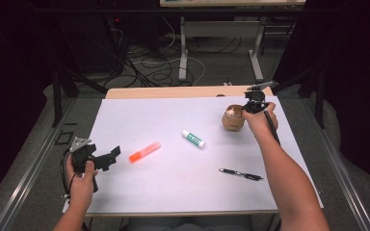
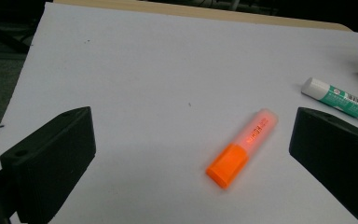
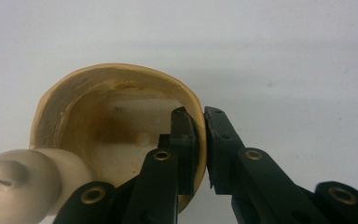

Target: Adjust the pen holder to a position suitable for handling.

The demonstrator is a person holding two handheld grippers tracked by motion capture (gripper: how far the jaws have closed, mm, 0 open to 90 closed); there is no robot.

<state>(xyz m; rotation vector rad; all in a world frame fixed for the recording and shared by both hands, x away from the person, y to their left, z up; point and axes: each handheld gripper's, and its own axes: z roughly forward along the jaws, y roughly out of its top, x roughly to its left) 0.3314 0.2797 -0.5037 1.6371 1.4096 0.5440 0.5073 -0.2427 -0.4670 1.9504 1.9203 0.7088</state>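
Note:
A round wooden cup (image 1: 234, 122) stands at the far right of the white sheet (image 1: 173, 110). My right gripper (image 1: 246, 111) comes down on it from above and is shut on its rim. In the right gripper view one jaw is inside the cup (image 3: 107, 116) and one outside, with the gripper (image 3: 201, 140) pinching the thin wall. A cream rounded piece (image 3: 23, 182) sits at the cup's near edge. My left gripper (image 1: 112, 157) is held low at the sheet's left side and is open (image 2: 191, 128), with nothing between its jaws.
An orange highlighter (image 1: 144, 152) (image 2: 242, 147) lies just ahead of the left gripper. A white and green glue stick (image 1: 193, 139) (image 2: 340, 99) lies mid-sheet. A black pen (image 1: 240, 173) lies near the front right. The wooden table edge (image 1: 173, 92) shows behind the sheet.

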